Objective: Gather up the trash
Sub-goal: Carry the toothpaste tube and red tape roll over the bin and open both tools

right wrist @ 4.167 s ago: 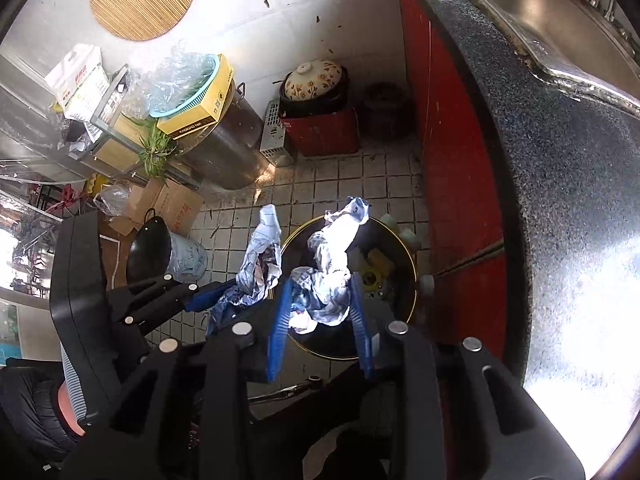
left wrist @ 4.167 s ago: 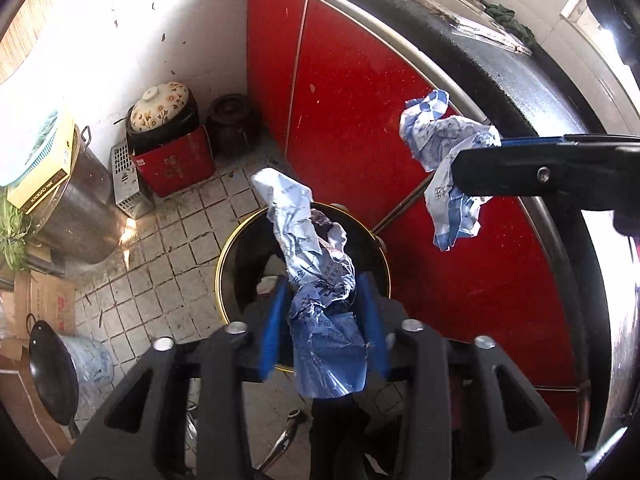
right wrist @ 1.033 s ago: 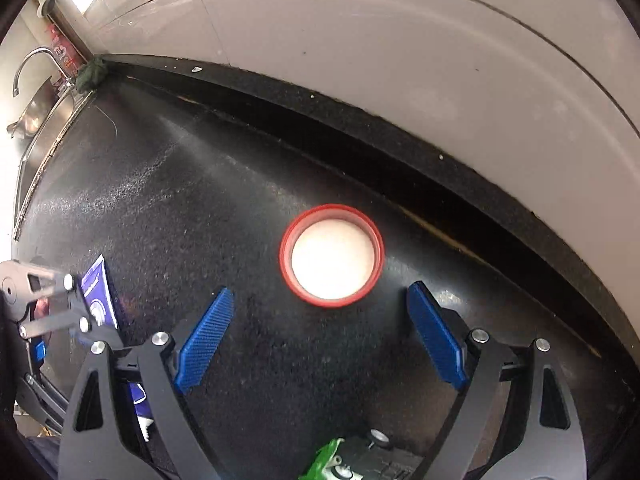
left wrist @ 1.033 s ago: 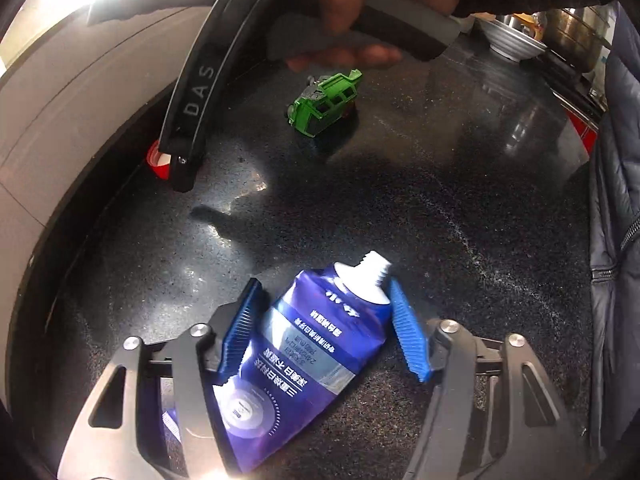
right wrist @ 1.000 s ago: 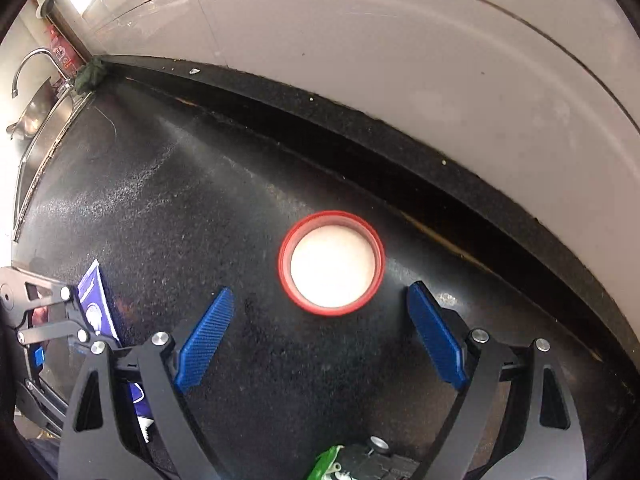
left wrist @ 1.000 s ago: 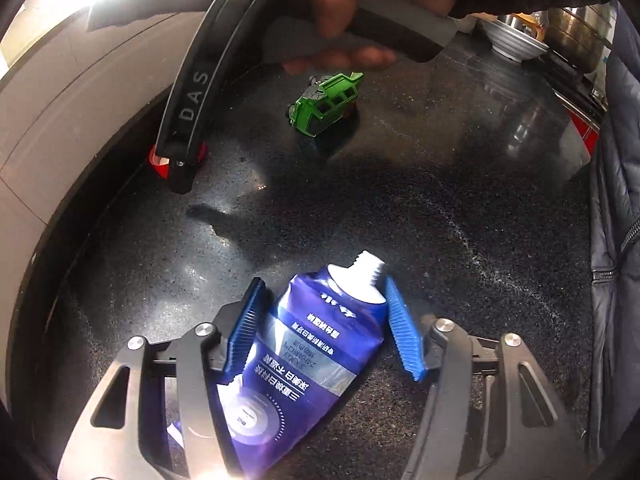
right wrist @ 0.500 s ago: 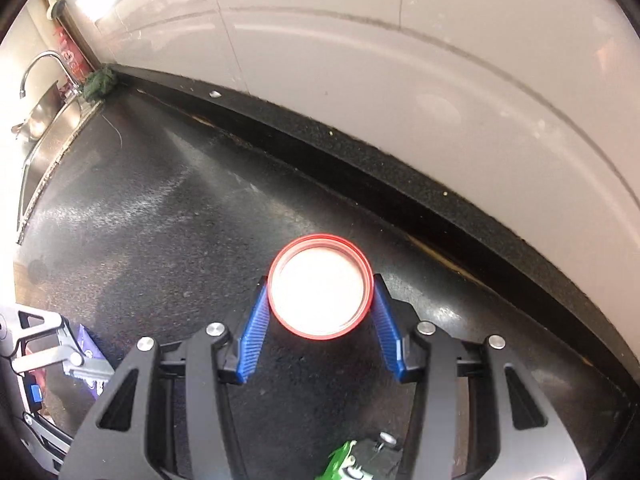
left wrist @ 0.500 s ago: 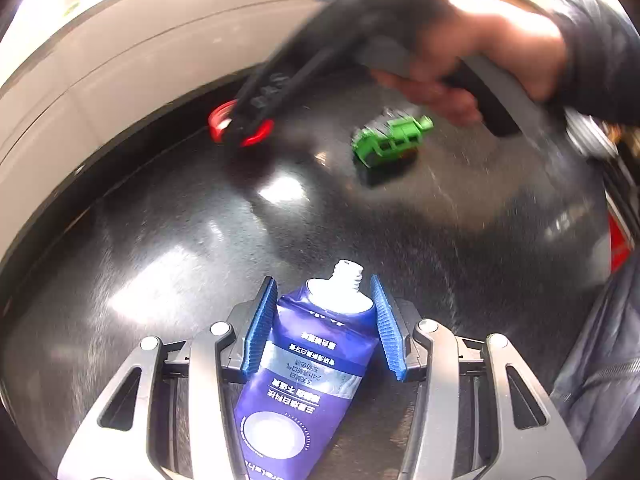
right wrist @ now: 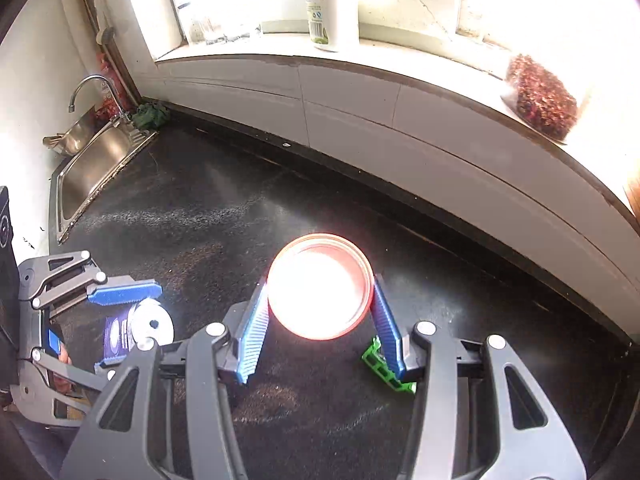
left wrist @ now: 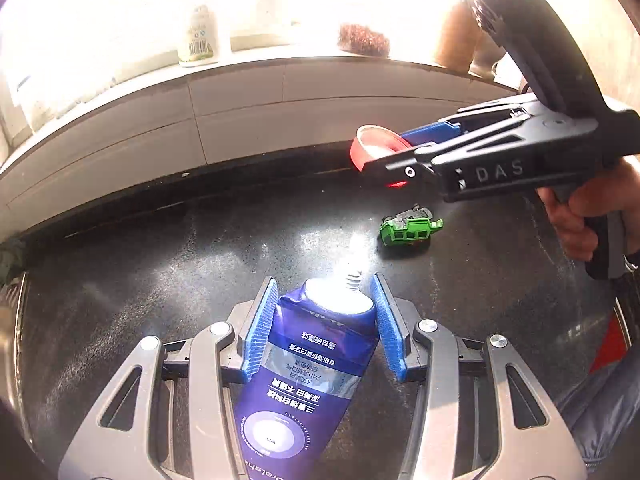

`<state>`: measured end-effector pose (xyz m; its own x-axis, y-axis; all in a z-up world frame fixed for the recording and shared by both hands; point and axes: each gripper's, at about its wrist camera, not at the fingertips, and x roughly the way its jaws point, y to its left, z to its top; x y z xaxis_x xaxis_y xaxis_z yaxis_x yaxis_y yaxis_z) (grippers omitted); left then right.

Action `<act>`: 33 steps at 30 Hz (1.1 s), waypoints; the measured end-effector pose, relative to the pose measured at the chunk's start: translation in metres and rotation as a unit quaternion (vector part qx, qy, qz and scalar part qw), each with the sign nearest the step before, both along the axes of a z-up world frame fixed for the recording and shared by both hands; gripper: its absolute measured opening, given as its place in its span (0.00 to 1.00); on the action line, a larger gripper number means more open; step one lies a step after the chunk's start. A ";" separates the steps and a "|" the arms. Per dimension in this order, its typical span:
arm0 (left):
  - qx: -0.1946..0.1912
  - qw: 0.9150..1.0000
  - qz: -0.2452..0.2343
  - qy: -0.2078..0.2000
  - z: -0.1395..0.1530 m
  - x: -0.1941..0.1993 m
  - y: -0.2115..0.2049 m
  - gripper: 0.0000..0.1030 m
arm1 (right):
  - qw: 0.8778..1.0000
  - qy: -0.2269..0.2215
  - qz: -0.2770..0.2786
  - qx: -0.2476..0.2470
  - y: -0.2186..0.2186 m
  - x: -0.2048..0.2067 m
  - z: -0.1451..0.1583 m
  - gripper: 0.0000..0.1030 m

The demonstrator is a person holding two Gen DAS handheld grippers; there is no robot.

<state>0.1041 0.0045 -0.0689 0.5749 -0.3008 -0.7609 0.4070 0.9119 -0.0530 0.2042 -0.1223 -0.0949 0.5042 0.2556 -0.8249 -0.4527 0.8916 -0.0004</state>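
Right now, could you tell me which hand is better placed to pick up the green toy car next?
Neither is free: left gripper holds the tube, right gripper the red lid. After dropping, right: green toy car lies beside its jaws.

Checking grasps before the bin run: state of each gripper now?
Left gripper: jaws shut on the blue toothpaste tube, lifted off the counter.
Right gripper: jaws shut on the red lid, also lifted.

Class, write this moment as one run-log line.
left gripper: shut on blue tube | right gripper: shut on red lid | green toy: on counter
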 end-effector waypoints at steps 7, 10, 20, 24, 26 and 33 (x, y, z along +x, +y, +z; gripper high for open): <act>0.009 1.000 0.018 -0.012 0.017 -0.041 -0.008 0.46 | 1.000 -0.007 -0.004 -0.001 -0.015 -0.056 0.008 0.48; 0.010 1.000 0.025 -0.013 0.018 -0.055 -0.013 0.46 | 1.000 -0.007 -0.004 -0.002 -0.019 -0.073 0.008 0.48; 0.017 0.998 0.060 -0.028 0.028 -0.088 -0.001 0.46 | 1.000 -0.022 0.018 -0.001 -0.006 -0.108 0.020 0.48; 0.020 0.994 0.098 -0.041 0.037 -0.104 0.027 0.46 | 0.999 -0.027 0.047 0.002 0.022 -0.113 0.025 0.48; 0.020 0.990 0.128 -0.047 0.043 -0.116 0.046 0.46 | 0.997 -0.026 0.070 0.003 0.044 -0.116 0.027 0.48; 0.029 0.967 0.249 -0.050 0.061 -0.183 0.126 0.46 | 0.981 -0.015 0.191 0.012 0.153 -0.140 0.024 0.48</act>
